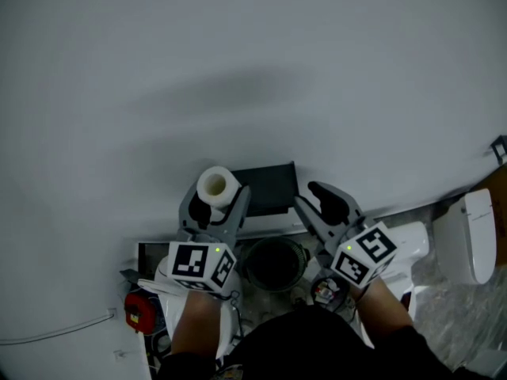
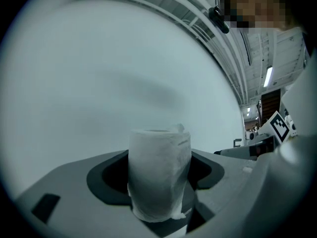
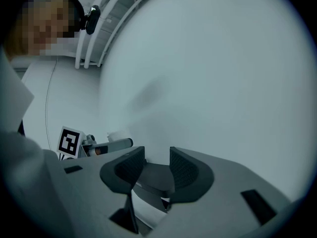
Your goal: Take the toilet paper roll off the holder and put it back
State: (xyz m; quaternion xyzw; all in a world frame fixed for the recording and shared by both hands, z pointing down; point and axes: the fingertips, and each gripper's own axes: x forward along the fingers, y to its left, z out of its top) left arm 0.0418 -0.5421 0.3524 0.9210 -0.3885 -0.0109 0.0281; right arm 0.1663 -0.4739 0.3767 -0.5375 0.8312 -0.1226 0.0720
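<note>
White and upright, the toilet paper roll [image 1: 215,184] is off the holder [image 1: 269,187]. We have it clamped between the jaws of our left gripper [image 1: 215,206], which press on its sides just left of that dark box on the pale wall [image 1: 238,54]. Our right gripper [image 3: 157,166] grips nothing, and its jaws stand wide apart at the holder's right edge. Below our hands sits a round dark bin [image 1: 275,244], with a toilet [image 1: 467,236] off to the right.
</note>
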